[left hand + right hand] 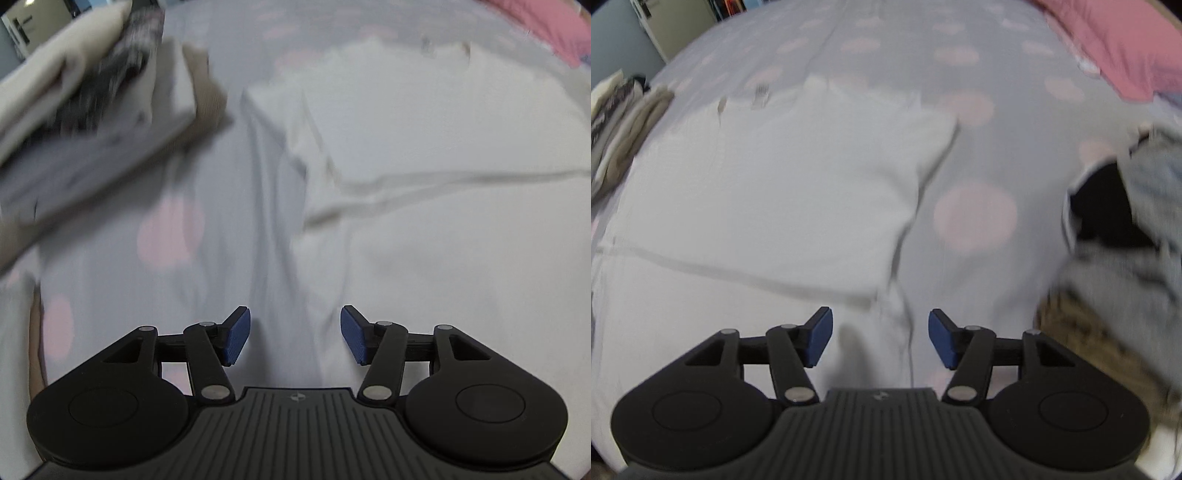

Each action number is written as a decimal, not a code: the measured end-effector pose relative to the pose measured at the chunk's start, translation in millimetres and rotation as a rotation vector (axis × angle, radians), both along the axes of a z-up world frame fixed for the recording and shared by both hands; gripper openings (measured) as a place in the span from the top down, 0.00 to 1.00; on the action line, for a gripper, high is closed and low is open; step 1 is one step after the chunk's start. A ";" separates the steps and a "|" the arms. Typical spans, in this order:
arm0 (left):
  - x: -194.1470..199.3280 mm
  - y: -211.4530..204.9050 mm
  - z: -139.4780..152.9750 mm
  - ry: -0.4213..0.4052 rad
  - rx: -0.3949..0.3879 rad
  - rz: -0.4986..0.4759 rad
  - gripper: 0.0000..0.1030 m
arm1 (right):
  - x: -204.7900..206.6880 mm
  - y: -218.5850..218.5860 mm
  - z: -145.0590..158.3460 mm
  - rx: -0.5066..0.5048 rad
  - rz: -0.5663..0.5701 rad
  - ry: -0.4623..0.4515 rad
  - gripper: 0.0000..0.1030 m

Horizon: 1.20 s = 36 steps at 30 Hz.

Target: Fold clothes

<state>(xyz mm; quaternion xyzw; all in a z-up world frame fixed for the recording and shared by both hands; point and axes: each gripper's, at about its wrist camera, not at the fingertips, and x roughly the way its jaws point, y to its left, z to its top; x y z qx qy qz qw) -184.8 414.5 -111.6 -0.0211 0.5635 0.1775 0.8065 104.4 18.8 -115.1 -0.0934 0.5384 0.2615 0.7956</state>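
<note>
White cotton garment point(424, 155) spread flat on pink-dotted grey bedsheet point(975, 218), ahead of both grippers, left gripper point(294, 341) and right gripper point(880, 339) jaws released, empty

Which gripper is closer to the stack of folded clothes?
Left. The stack of folded clothes looms large beside the left gripper. From the right gripper it looks small, across the white garment.

A pale grey bedsheet point(960, 48) printed with large soft pink dots covers the whole surface. A pink blanket or pillow point(1123, 48) lies along the far right edge. Beyond the far left corner stands pale furniture point(676, 22), blurred; a shelf with coloured items beside it is too indistinct to identify.
</note>
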 end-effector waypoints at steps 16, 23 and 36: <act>-33.3 -44.6 -7.0 0.074 -0.076 -0.071 0.82 | -69.9 -20.6 -17.7 -0.098 0.105 0.134 0.95; -43.4 -39.3 5.7 -0.007 -0.104 -0.056 0.99 | -82.2 -19.1 -0.7 -0.100 0.114 0.063 0.95; -48.0 -11.1 67.2 -0.256 -0.163 0.032 0.99 | -57.9 -28.3 45.9 0.039 0.014 -0.035 0.96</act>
